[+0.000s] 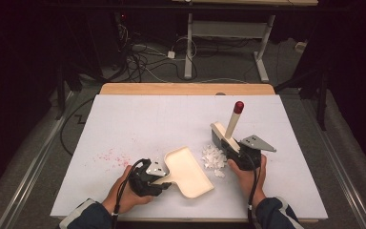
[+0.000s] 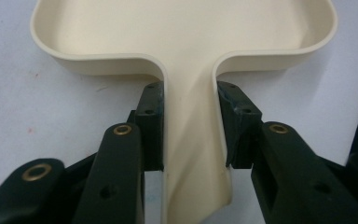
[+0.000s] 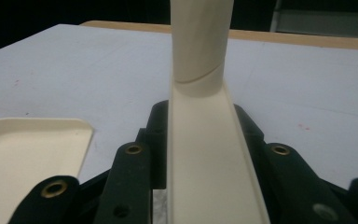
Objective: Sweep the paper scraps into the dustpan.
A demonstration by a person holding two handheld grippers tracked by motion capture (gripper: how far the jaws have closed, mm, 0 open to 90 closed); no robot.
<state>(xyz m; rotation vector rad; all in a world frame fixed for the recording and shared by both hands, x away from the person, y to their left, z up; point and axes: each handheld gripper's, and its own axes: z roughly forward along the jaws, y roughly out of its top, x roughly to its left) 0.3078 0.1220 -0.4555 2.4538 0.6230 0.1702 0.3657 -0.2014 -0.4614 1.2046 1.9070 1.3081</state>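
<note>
Left gripper [image 2: 189, 126] pinches cream plastic dustpan [image 1: 189, 171] handle; right gripper [image 3: 200, 154] clamps cream brush [image 1: 228, 133]. White scraps [image 1: 213, 158] probably scatter if swept hard.

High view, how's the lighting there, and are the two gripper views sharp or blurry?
High view: the white table is evenly lit, the room behind dark, the paper scraps a little soft. Left gripper view: the dustpan is sharp with soft shadows under its rim, the nearest jaw parts slightly blurred. Right gripper view: the brush handle close to the lens is soft, and the background is black.
</note>
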